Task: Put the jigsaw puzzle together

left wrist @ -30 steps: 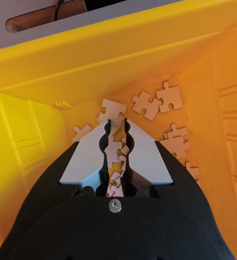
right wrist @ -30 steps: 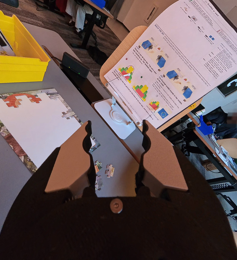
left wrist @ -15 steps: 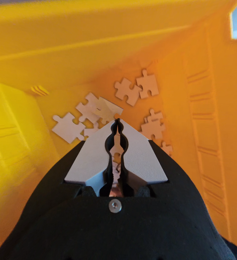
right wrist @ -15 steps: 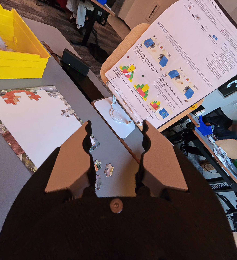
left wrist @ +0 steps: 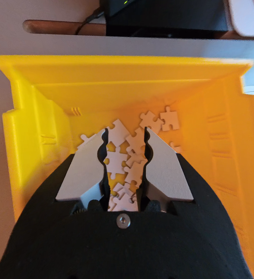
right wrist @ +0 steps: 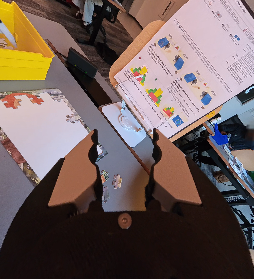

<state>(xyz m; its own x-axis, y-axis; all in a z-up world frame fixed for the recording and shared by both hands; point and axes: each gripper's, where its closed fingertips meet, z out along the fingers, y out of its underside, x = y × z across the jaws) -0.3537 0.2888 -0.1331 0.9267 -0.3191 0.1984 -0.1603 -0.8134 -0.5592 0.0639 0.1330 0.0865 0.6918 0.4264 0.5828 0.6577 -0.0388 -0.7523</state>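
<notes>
Left tool (left wrist: 125, 131), fingers apart and empty, angled down into the yellow plastic bin (left wrist: 123, 72) over white-backed loose pieces (left wrist: 116, 162); right tool (right wrist: 124, 132), fingers apart and empty, above the grey counter (right wrist: 81, 72), beside the part-built puzzle (right wrist: 32, 120) and a printed sheet (right wrist: 198, 60).

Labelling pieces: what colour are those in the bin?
Plain white, face down, pieces in the bin; left wrist view.

Left tongs (left wrist: 125, 131): jaws apart, empty, above the bin.
Yellow bin (left wrist: 93, 72): on grey bench (left wrist: 78, 45).
Puzzle pieces (left wrist: 117, 162): pale backs up, loose and overlapping on bin floor.
Far: black box (left wrist: 168, 13), cable.
</notes>
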